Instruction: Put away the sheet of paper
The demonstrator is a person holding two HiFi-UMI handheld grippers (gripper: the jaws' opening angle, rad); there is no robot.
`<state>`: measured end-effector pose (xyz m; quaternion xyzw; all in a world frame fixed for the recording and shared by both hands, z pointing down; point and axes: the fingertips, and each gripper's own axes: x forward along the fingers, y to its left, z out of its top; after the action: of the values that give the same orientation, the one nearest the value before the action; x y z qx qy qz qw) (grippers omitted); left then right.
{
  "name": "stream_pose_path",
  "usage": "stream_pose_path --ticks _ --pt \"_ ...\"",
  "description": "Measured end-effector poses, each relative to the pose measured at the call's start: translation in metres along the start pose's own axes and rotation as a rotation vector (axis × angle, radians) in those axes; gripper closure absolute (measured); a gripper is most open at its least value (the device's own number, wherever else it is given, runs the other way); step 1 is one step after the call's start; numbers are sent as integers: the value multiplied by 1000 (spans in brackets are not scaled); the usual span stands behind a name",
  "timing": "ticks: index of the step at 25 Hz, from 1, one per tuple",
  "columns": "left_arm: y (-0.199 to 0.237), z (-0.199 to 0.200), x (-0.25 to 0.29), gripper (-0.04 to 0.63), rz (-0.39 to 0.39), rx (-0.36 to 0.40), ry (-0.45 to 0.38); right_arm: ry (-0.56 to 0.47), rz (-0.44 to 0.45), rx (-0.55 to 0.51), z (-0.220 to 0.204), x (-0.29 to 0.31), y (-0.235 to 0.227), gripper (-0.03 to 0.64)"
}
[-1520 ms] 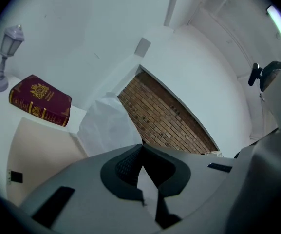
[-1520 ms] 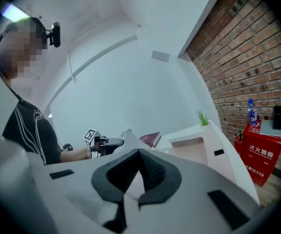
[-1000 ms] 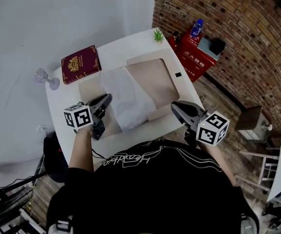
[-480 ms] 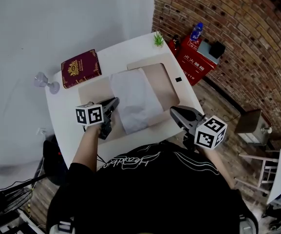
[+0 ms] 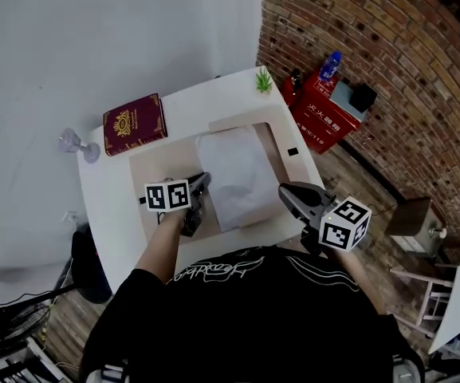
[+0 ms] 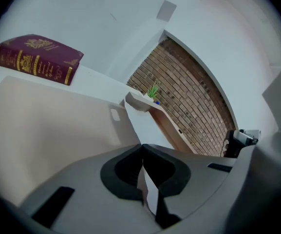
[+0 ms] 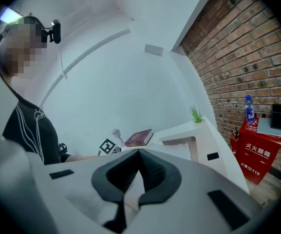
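Observation:
A white sheet of paper [image 5: 241,174] lies on the right half of an open beige folder [image 5: 154,166] on the white table [image 5: 106,206]. My left gripper [image 5: 200,183] is at the sheet's left edge. In the left gripper view the paper [image 6: 140,128] runs straight into the left gripper [image 6: 142,152], which is shut on that edge. My right gripper [image 5: 284,190] hovers by the table's near right edge, just off the sheet's near right corner. The right gripper view shows the right gripper [image 7: 138,152] shut with nothing held.
A maroon book [image 5: 134,124] lies at the table's far left, with a clear glass [image 5: 76,144] at the left edge. A small plant [image 5: 263,79] stands on the far right corner. A red box [image 5: 325,110] with a blue bottle [image 5: 331,64] sits on the floor by the brick wall.
My left gripper has moved right across the folder, and the sheet has slid with it from the folder's middle onto its right half. The right gripper has hardly moved.

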<state>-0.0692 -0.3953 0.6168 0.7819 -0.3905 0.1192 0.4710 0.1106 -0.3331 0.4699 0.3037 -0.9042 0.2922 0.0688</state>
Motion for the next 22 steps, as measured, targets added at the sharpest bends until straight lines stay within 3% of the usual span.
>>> stream_pose_path --ticks 8,22 --pt "-5 4 32 565 46 -36 2 8 27 23 6 -7 -23 615" --pt "-24 7 73 563 112 40 67 10 60 2 22 -19 -47 617"
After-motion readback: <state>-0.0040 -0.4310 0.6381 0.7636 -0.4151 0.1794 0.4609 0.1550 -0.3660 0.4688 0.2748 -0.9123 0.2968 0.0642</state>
